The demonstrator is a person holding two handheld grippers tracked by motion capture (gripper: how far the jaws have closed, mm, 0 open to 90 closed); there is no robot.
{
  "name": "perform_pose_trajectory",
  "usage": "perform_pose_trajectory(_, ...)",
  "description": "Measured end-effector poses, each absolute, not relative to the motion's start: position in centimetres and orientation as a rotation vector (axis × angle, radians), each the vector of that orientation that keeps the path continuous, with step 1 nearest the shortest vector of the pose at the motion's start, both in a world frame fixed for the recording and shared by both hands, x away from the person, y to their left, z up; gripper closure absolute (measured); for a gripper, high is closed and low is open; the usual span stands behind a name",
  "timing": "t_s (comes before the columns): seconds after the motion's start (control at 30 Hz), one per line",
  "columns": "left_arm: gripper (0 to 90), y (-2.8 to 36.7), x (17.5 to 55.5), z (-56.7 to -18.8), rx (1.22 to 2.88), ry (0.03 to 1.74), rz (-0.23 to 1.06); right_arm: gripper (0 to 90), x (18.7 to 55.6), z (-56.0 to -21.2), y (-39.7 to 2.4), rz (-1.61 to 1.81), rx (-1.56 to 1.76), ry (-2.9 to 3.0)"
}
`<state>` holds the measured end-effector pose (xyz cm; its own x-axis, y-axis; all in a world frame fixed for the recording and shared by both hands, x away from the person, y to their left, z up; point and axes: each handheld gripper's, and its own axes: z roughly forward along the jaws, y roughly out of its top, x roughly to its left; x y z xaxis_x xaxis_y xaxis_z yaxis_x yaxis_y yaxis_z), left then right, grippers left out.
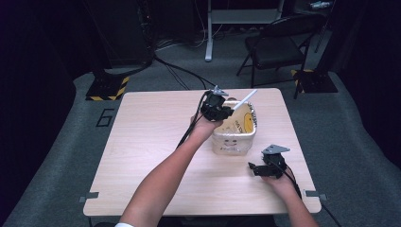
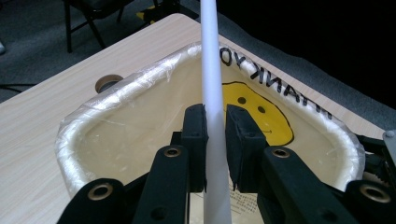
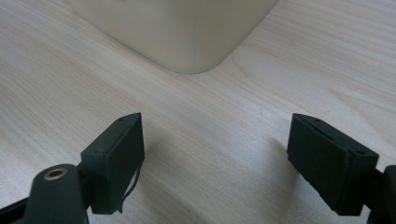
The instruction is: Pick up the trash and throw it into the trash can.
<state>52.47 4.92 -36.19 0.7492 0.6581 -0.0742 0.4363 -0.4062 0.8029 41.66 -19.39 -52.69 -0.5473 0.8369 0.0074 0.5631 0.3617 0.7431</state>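
a white stick (image 2: 211, 93) is clamped by the left gripper (image 2: 215, 140) over the lined bin (image 2: 116, 98); the right gripper (image 3: 215, 154) is held wide apart, empty.

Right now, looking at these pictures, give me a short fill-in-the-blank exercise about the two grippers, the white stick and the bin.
1. The left gripper is shut on a white ____.
2. The plastic liner of the bin bears a yellow ____ face.
3. The right gripper hangs over the wooden table with its jaws ____.
4. In the high view, the right gripper sits to the ____ of the bin.

Missing words: stick; smiley; open; right
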Motion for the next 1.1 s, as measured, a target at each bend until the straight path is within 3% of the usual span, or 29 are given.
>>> perform_pose_trajectory(0.6, 77.2, 3.8, 53.0, -37.3, 2.111, 0.809, 0.312, 18.3, 41.6, -52.7, -19.3, 1.011, 1.227, 2.252)
perform_pose_trajectory(0.87, 57.9, 4.3, 52.7, -37.2, 2.105, 0.837, 0.308, 18.3, 41.6, -52.7, -19.4, 1.009, 1.219, 2.258)
perform_pose_trajectory(1.1, 49.1, 6.2, 52.0, -36.9, 2.089, 0.859, 0.344, 18.3, 41.6, -52.7, -19.4, 1.009, 1.220, 2.258)
